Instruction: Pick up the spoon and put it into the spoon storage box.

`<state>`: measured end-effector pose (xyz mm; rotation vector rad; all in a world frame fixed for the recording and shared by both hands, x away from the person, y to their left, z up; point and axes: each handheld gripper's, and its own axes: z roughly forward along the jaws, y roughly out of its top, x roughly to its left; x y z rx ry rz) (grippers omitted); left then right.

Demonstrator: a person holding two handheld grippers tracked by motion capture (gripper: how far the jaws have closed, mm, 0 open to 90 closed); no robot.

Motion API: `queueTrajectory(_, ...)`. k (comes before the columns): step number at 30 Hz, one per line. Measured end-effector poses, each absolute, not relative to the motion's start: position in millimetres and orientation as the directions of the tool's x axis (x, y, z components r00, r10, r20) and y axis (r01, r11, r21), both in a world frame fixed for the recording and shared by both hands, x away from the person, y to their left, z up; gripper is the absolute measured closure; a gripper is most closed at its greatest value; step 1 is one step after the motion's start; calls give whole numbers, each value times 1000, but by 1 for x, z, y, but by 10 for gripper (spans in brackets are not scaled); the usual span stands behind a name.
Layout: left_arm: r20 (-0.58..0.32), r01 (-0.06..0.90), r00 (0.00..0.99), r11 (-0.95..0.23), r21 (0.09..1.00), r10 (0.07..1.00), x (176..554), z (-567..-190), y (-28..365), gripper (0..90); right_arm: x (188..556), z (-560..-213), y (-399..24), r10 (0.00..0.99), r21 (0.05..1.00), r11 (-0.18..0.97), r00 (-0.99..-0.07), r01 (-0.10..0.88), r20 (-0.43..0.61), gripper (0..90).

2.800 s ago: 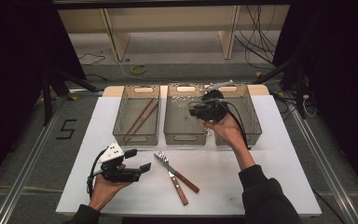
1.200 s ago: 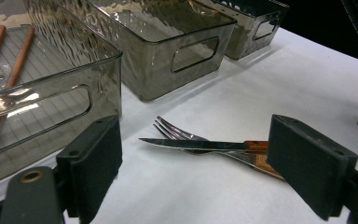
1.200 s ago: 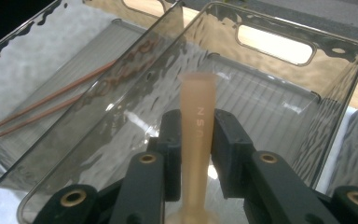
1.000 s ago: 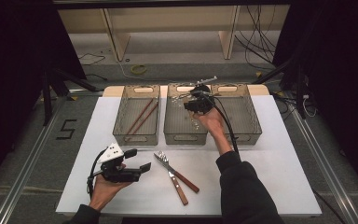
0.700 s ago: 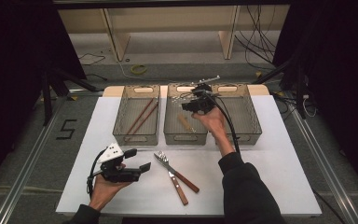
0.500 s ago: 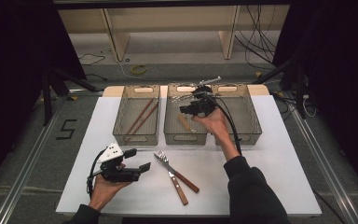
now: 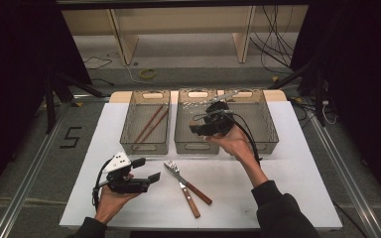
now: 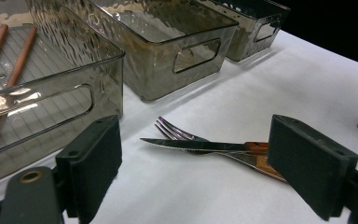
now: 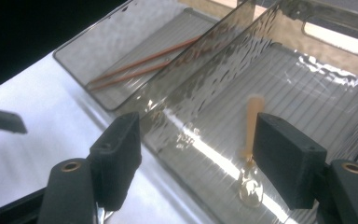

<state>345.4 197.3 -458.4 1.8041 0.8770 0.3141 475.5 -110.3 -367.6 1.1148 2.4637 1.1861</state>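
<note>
Wood-handled spoon lies freed in the middle bin beneath the right gripper, whose spread, empty jaws have just been opening and should lift straight clear.

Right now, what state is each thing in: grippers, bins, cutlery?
Right gripper: jaws just opened, nothing between them, above the middle bin.
Left gripper: open, nothing held.
Spoon: lying in the middle bin.
Chopsticks: lying in the left bin.
Fork and knife: crossed on the table.
</note>
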Motion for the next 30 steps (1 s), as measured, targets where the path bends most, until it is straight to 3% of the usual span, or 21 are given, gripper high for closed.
queueTrajectory(30, -188, 413, 696, -172, 894, 693, 346, -458, 198, 170, 418, -398, -109, 623, 670, 507, -768, 543, 151, 305)
